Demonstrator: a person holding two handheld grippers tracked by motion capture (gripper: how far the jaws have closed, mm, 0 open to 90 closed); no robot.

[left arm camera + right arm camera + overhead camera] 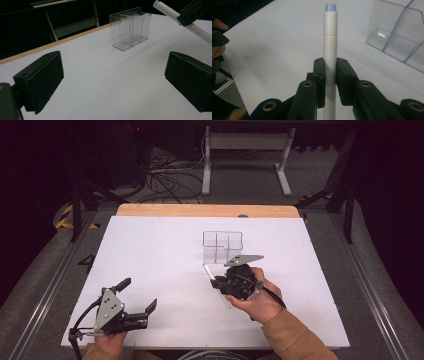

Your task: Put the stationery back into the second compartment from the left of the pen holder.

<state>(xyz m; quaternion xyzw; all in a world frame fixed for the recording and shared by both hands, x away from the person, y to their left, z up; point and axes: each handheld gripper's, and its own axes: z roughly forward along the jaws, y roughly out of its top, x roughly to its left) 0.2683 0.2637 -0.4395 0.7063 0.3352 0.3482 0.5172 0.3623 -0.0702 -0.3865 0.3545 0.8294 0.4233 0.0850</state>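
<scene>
Just in front of the organizer (222, 246), the right gripper (216, 280) pinches a white pen (330, 45); well left, the left gripper (137, 295) rests with jaws spread.

Clear glossy plastic organizer (222, 246), matt white tabletop (150, 270)

A white pen (330, 47) with a pale blue end cap sits clamped in the right gripper (330, 72), just beside an upright, clear, empty divided organizer (222, 246).
</scene>
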